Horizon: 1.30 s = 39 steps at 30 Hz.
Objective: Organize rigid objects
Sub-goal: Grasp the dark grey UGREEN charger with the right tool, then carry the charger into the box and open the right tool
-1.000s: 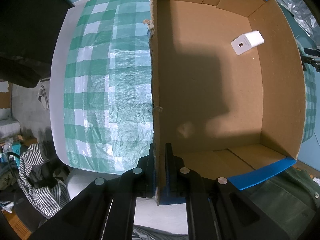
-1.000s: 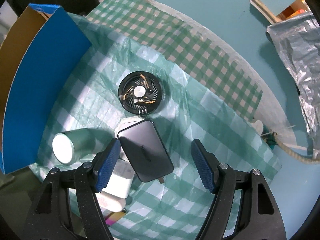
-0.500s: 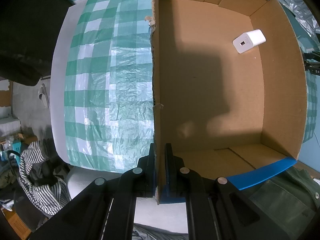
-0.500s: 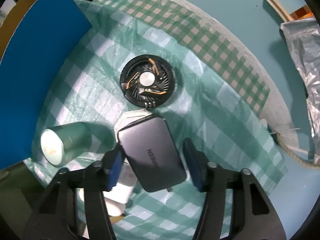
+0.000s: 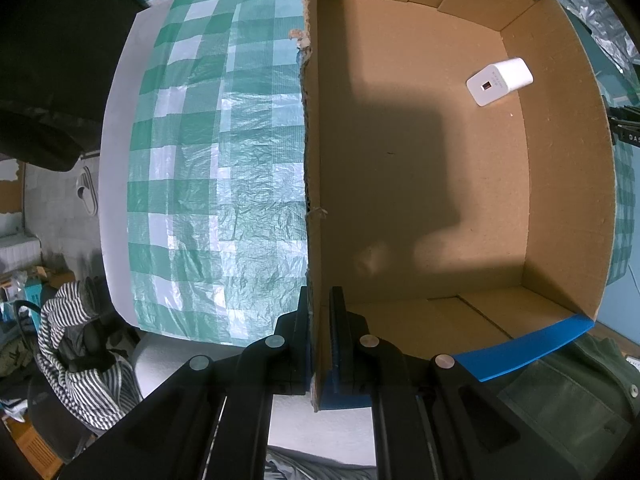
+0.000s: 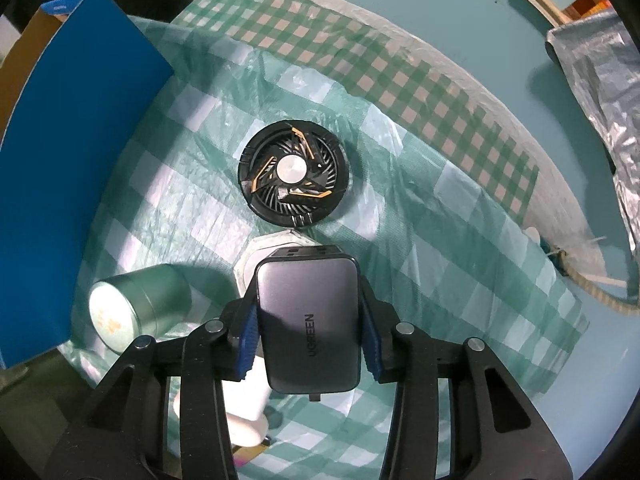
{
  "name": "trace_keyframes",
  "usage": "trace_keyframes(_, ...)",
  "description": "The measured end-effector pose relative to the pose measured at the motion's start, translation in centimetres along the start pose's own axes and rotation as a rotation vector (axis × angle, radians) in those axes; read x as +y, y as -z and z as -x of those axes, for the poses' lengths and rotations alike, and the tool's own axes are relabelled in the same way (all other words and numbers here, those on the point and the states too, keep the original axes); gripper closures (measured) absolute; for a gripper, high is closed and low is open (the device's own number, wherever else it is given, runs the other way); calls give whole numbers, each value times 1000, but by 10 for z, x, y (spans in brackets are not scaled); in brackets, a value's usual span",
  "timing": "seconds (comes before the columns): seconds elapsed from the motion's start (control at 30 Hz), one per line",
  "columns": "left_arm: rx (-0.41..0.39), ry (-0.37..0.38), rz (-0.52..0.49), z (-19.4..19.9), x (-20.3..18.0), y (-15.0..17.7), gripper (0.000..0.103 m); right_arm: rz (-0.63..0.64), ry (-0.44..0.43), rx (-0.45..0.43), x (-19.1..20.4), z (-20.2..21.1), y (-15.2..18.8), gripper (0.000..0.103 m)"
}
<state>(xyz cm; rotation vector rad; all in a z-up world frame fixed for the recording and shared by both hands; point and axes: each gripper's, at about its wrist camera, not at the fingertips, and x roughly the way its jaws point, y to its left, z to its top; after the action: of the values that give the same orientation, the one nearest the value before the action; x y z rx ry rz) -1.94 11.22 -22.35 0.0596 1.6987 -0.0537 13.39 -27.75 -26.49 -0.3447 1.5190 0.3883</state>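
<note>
- Right now my left gripper [image 5: 319, 320] is clamped on the near wall of the cardboard box [image 5: 568, 184], one finger inside and one outside the torn edge.
- Inside that box I see a single white charger cube [image 5: 499, 81], lying on the floor near the far right wall, well apart from my fingers.
- Left of the box, the green checked tablecloth [image 5: 208, 184] runs out to the table's pale edge.
- On my other side, my right gripper [image 6: 309, 312] is squeezed onto a grey UGREEN charger [image 6: 309, 320], its blue pads pressing both long sides.
- Just beyond the charger sits a round black fan [image 6: 293, 173] with orange marks, flat on the cloth.
- A green tin [image 6: 132, 306] lies on its side to the left, near the box's blue outer wall [image 6: 68, 184].
- Some white items [image 6: 246, 408] show under and behind the charger; I cannot tell what they are.
- Crumpled silver foil [image 6: 600, 76] lies at the far right on the teal surface.
</note>
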Motion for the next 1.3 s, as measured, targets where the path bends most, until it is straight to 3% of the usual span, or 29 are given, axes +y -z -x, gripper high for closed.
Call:
trace_keyframes(0.27,6,-2,-4,-2,0,1,96,-43,-28,0,-7,9,3,61)
trace_keyframes(0.77,3,-4,-14,-2,-3,1,96,4,-21,-26,16,54,-1,61)
trace_keyframes(1.3,9,-6,-26,-2,-5,1,96,107,-66,-111,87,126,-41,61)
